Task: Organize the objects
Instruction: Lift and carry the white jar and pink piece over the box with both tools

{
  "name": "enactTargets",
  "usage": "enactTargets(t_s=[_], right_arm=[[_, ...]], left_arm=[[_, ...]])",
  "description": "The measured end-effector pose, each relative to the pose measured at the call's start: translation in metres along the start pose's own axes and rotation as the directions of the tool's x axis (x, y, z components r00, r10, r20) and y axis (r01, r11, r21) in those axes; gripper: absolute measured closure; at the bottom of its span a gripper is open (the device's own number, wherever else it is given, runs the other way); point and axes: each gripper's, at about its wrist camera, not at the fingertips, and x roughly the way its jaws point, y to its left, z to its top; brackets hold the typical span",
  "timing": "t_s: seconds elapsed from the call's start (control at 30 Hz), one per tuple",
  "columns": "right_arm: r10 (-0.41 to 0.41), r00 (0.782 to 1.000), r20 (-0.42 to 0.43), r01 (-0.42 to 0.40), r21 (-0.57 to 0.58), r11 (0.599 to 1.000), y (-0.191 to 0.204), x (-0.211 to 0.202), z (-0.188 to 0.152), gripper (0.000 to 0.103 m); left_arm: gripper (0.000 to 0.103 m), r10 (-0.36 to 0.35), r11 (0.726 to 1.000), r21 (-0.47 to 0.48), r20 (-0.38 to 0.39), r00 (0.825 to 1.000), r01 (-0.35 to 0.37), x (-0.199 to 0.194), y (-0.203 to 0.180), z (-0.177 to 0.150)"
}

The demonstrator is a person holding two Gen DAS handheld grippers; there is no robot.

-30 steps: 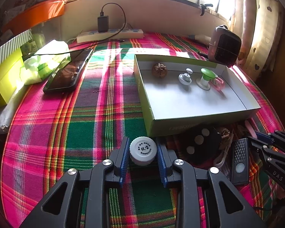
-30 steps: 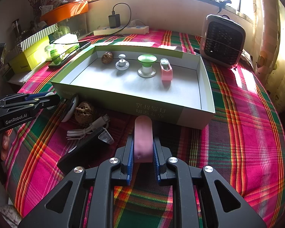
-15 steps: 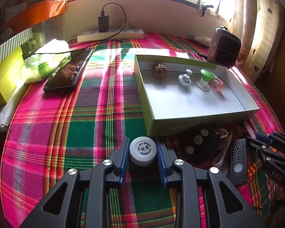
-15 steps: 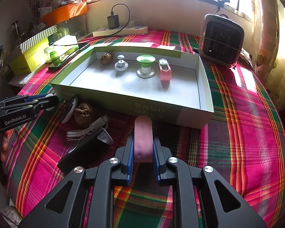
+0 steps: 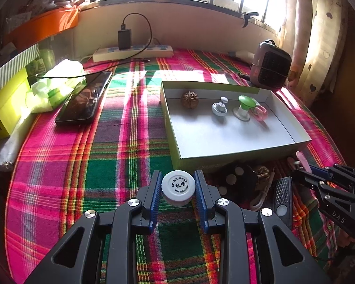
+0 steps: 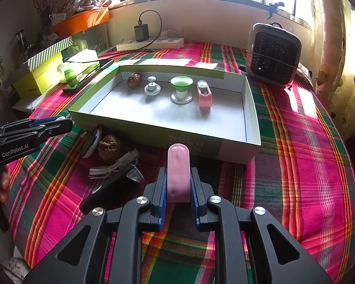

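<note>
My left gripper [image 5: 178, 184] is shut on a small white bottle with a printed round cap [image 5: 178, 186], held above the plaid cloth near the green box's front left corner. My right gripper [image 6: 178, 179] is shut on a flat pink oblong piece [image 6: 178, 171], just in front of the box's near wall. The open green box [image 6: 252, 120] holds a walnut [image 6: 134, 79], a white knob [image 6: 152, 87], a green-topped stand [image 6: 181, 89] and a pink holder [image 6: 204, 94] in a row at its far side.
Loose on the cloth before the box lie a second walnut [image 6: 109, 144], a white cable [image 6: 113, 166], a black oblong device [image 6: 106, 188] and a black disc with white dots [image 5: 236, 177]. A heater [image 6: 273, 55], phone [image 5: 85, 99], power strip [image 5: 132, 52] and yellow boxes [image 5: 4, 104] ring the table.
</note>
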Motion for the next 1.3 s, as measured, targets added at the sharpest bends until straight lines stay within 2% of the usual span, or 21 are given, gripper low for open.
enactTargets(t_s=[0.4,0.8,1.3], right_arm=[[0.042,0.999,0.03,-0.042,0.012,0.999,-0.003,-0.014,0.011,0.084],[-0.026,0.998,0.049,0.025,0.016,1.0,-0.016,-0.007,0.039,0.084],[-0.094,0.995,0.02,0.093,0.046,0.995,-0.04,0.032,0.075,0.084]], left_arm=[[0.078,-0.033,0.999,0.015,0.037,0.999,0.033,-0.011,-0.007,0.018],[0.078,-0.05,0.998,0.041,0.041,0.998,0.049,0.002,-0.015,0.042],[0.077,-0.056,0.997,0.052,0.022,0.998,0.055,0.033,-0.022,0.067]])
